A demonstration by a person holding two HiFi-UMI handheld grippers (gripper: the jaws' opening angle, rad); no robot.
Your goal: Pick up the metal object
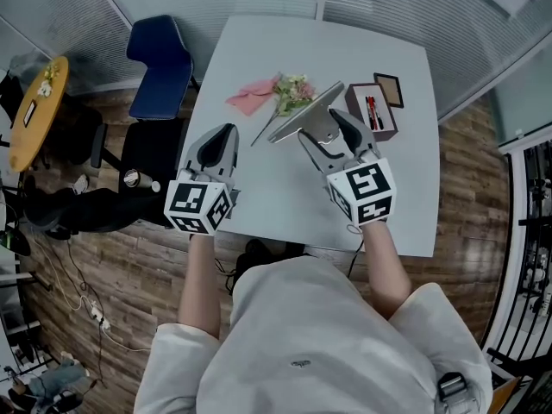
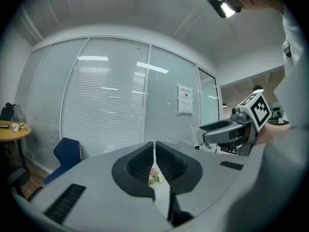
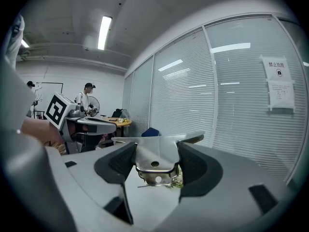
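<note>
The metal object (image 1: 307, 110) is a shiny bent plate with holes, lifted off the white table (image 1: 259, 188) at a tilt. My right gripper (image 1: 326, 131) is shut on its lower tab; in the right gripper view the plate (image 3: 154, 159) is wedged between both dark pads. My left gripper (image 1: 219, 138) hovers over the table's left part, well apart from the plate. Its jaws (image 2: 154, 151) stand together with nothing between them. Through the thin slit a bit of the flowers shows.
A pink cloth (image 1: 252, 95) and a small flower bunch (image 1: 291, 91) lie just behind the plate. A brown box with pens (image 1: 373, 110) and a small frame (image 1: 389, 90) sit at the right. A blue chair (image 1: 159, 67) and a yellow round table (image 1: 39, 110) stand to the left.
</note>
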